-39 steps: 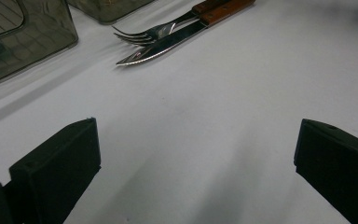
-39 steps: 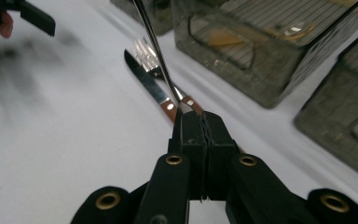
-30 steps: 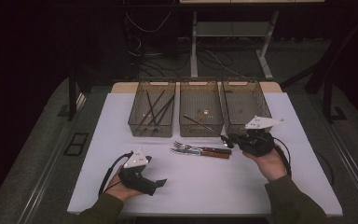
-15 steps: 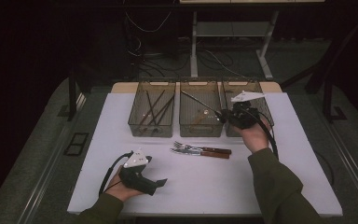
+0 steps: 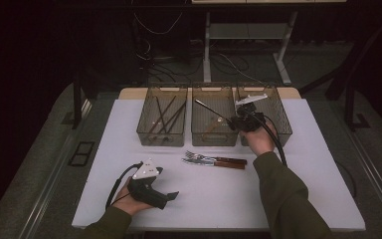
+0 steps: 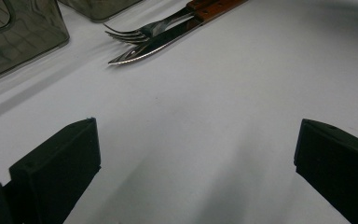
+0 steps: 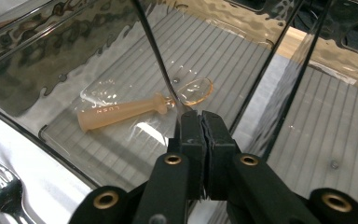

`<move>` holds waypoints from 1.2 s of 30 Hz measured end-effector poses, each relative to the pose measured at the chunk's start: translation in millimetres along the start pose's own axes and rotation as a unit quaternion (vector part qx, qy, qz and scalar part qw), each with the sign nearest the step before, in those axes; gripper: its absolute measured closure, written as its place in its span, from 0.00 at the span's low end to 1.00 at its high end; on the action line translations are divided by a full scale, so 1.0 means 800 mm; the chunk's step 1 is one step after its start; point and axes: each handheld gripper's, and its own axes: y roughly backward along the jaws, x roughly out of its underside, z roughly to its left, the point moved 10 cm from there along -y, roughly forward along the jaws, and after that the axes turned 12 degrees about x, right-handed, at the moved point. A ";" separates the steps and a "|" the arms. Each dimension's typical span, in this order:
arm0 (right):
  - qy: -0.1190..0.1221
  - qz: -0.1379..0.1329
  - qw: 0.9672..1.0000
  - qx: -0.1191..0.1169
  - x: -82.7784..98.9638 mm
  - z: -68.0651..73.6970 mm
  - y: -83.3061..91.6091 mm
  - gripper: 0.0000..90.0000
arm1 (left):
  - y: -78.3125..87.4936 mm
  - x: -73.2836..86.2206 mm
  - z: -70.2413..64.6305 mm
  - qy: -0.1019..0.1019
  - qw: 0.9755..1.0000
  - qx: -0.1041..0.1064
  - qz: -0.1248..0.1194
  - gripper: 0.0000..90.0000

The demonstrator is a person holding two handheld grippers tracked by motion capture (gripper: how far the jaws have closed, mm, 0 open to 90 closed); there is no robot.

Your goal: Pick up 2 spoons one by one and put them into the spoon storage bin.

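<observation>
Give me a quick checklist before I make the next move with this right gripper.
1. Right gripper shut on the thin dark utensil: ok.
2. Utensil above the middle bin: ok.
3. Utensil matches the orange spoon lying in that bin: cannot tell, its far end is too small to make out.
4. Left gripper open, holding nothing, on the table: ok.
5. Fork and knife lie side by side on the table, apart from both grippers: ok.
</observation>
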 end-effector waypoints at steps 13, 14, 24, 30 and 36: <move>-0.008 -0.054 0.996 -0.065 -0.009 0.004 0.033 0.82 | 0.000 0.000 -0.001 0.000 1.000 0.002 0.000 0.00; -0.011 -0.055 0.995 -0.078 -0.008 0.005 0.037 0.86 | 0.000 0.000 -0.001 0.000 1.000 0.002 0.001 0.00; 0.020 -0.059 0.990 -0.128 0.024 0.014 0.066 1.00 | 0.000 0.000 -0.001 0.000 1.000 0.002 0.001 0.00; 0.033 -0.058 0.988 -0.139 0.042 0.020 0.076 1.00 | 0.001 0.000 -0.003 0.000 1.000 0.001 0.001 0.00; 0.048 -0.052 0.987 -0.147 0.062 0.024 0.079 1.00 | 0.001 0.000 -0.003 0.000 1.000 0.001 -0.001 0.00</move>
